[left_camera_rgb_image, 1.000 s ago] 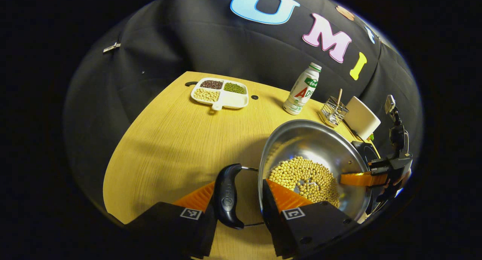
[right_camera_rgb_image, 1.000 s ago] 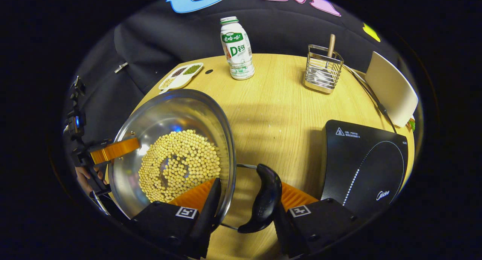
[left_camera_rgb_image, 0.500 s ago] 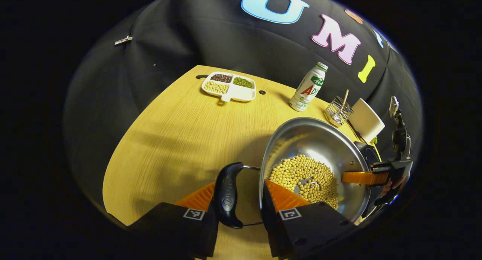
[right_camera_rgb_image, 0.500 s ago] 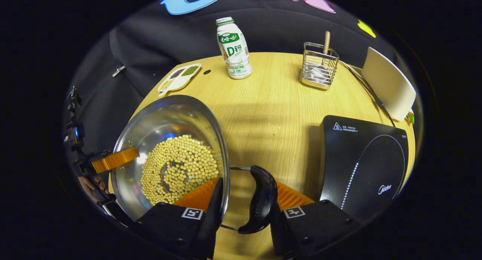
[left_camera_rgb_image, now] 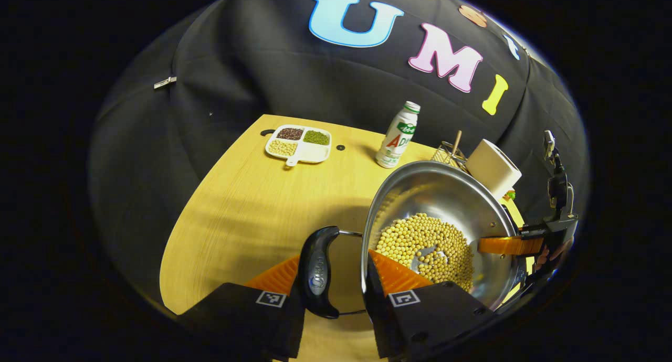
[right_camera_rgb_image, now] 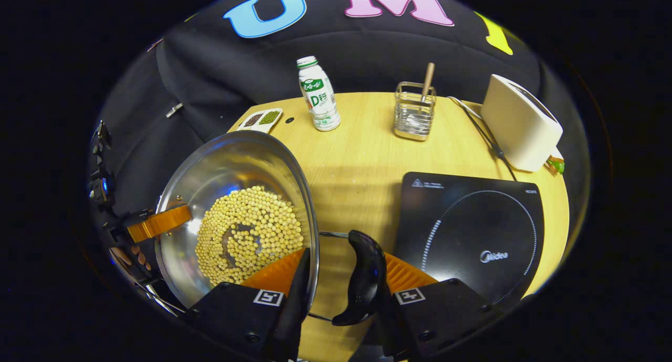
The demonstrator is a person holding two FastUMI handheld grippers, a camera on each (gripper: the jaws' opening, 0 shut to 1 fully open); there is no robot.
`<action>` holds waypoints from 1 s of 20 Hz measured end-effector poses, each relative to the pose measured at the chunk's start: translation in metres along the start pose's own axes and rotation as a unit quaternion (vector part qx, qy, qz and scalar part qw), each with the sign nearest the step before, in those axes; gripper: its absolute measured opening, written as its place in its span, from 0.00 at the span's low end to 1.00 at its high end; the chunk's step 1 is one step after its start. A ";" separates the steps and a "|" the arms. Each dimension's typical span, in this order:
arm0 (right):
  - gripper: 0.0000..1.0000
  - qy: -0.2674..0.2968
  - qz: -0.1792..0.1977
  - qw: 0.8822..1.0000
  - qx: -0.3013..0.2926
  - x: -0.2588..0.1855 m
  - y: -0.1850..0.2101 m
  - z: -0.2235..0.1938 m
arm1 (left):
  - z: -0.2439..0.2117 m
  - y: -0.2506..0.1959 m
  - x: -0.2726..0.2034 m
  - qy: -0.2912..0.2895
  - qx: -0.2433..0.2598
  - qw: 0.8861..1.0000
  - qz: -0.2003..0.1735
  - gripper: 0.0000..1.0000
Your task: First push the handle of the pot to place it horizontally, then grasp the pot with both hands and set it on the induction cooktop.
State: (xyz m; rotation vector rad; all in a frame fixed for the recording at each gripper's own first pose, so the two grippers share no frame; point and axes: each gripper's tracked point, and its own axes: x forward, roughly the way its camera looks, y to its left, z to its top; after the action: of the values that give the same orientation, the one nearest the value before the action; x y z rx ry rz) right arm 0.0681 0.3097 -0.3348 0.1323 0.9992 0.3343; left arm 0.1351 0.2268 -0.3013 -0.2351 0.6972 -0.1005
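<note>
Pot of beans hangs above the tabletop between both claws — left claw clamps its rim and handle, right claw likewise, sharing the load level. Induction cooktop lies just beside — probably next.

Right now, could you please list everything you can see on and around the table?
Pot: one, steel, held between both grippers, left of the cooktop.
Soybeans: many, pale yellow, in the pot.
Pot handles: two, black, one at each side of the pot.
Induction cooktop: one, black, table right.
Toaster: one, cream, far right.
Utensil rack: one, wire, holding a wooden-handled tool, table back.
Bottle: one, white and green, table back.
Divided dish: one, white, holding beans, far left corner.
Table: one, light wood.
Left hand-held gripper: astride the pot's rim and handle.
Right hand-held gripper: likewise, opposite side.
</note>
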 end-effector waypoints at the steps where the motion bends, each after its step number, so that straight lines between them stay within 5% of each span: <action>1: 0.61 0.000 -0.001 1.000 0.003 -0.009 -0.009 -0.002 | -0.001 -0.011 -0.004 0.004 0.001 1.000 -0.002 0.56; 11: 0.61 -0.024 -0.024 0.999 0.030 -0.087 -0.116 -0.001 | -0.006 -0.138 -0.009 0.022 0.006 0.999 -0.034 0.56; 20: 0.61 -0.028 -0.041 0.997 0.064 -0.107 -0.201 -0.002 | -0.012 -0.220 0.022 0.041 0.014 0.998 -0.049 0.58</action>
State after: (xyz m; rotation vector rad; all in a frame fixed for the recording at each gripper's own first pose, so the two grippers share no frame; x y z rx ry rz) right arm 0.0563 0.0844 -0.3024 0.2141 0.9665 0.1906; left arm 0.1412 0.0074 -0.2688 -0.2392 0.7651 -0.2144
